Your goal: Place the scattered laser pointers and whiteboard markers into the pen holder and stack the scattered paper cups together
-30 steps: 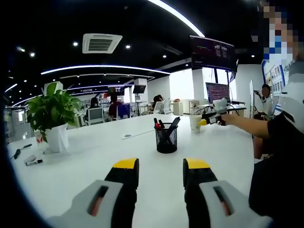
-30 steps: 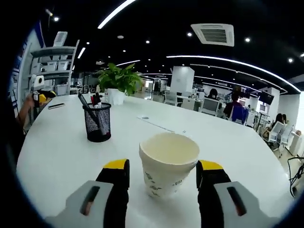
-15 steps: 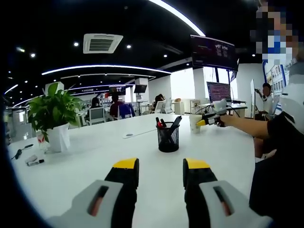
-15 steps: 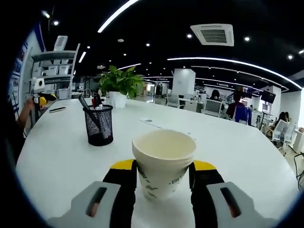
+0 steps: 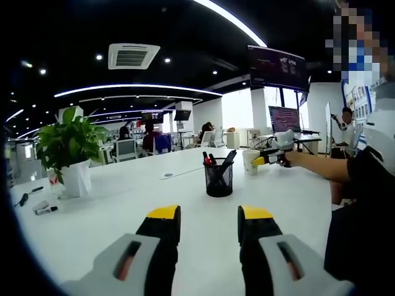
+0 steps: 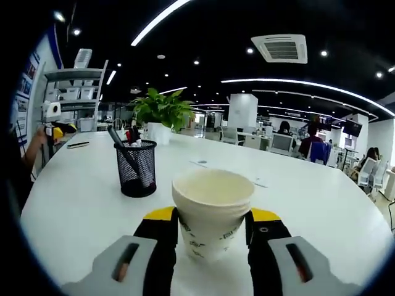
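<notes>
In the right gripper view a white paper cup with dark print stands upright between my yellow-tipped jaws, and my right gripper is shut on it. The black mesh pen holder, with markers and a pointer standing in it, is to the cup's left on the white table. In the left gripper view my left gripper is open over the bare table with nothing between its jaws. The pen holder stands ahead of it. Right of the holder, the right gripper holds the cup.
A potted plant stands at the table's left, with a marker and a small black item lying near it. The person's arm reaches in from the right. Across the room are desks, chairs and seated people.
My right gripper's jaws closed onto the paper cup, then carried it slightly closer to the pen holder. The left gripper stayed open and nearly still.
</notes>
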